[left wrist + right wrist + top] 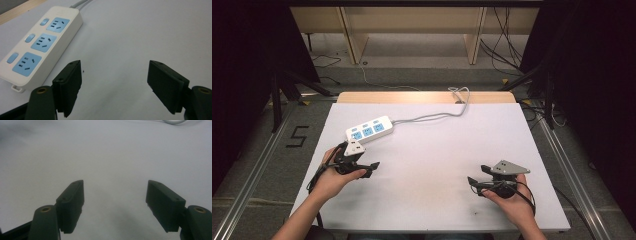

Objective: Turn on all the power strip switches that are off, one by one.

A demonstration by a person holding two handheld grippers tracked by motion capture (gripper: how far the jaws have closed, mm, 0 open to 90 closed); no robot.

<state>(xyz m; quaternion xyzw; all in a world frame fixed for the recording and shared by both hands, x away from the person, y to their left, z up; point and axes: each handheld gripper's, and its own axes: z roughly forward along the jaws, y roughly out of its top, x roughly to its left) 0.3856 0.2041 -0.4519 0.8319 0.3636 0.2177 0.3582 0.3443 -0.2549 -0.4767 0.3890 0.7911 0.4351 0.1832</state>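
A white power strip (pixel 369 129) is seen near the left gripper (pixel 362 167); the right gripper (pixel 484 181) is held well apart, jaws spread.

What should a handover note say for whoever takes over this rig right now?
Left claw: open, empty, low over the table, just near of the power strip and not touching it.
Right claw: open, empty, over bare table at the near right.
Power strip: flat at the far left, sockets up, nothing plugged in; its cord runs off the far edge.
Done: nothing visible; the strip looks untouched.
Left: likely the left claw closes in on the strip.
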